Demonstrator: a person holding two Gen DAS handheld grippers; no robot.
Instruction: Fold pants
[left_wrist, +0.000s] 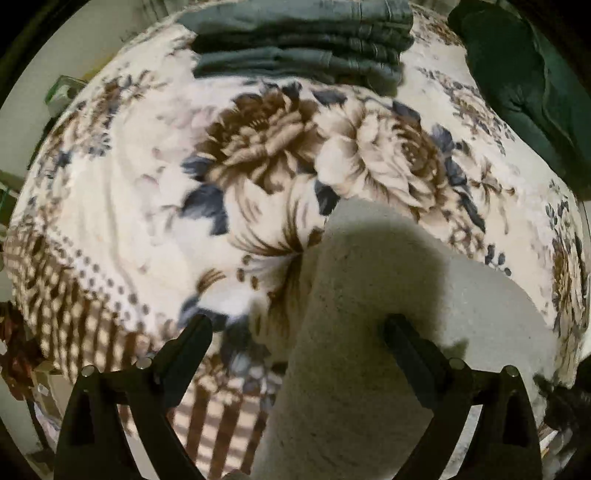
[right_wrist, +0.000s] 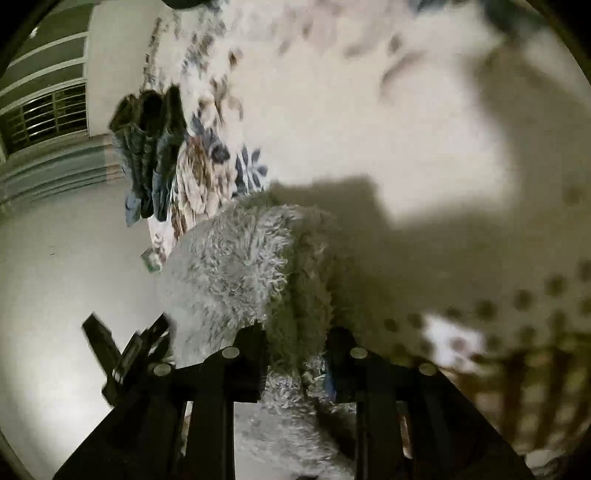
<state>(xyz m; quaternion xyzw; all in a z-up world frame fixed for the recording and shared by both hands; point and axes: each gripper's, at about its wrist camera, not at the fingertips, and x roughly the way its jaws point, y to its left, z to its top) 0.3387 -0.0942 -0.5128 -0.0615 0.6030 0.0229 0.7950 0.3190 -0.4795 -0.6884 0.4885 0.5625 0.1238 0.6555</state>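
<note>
Right claw lifts the fleece pants; left claw waits spread above them.

Floral blanket (left_wrist: 122, 206) covers the whole work surface ahead of both claws, soft and unlikely to let fabric slide; a pale wall and barred window (right_wrist: 44, 114) lie far left of the right claw. Stack of folded jeans (left_wrist: 299, 44) sits at the far edge, well ahead of the left claw, probably parked clear of the folding area; a dark green cloth (left_wrist: 524, 85) lies far right. Cream fleece pants (left_wrist: 369, 332) drape from under the left claw (left_wrist: 295, 328), fingers wide apart, one either side of the fabric, touching nothing that I can see. Right claw (right_wrist: 295, 354) is pinched on a fuzzy bunch of the pants (right_wrist: 258, 273), apparently raising that end for a fold; the view is motion-blurred.
</note>
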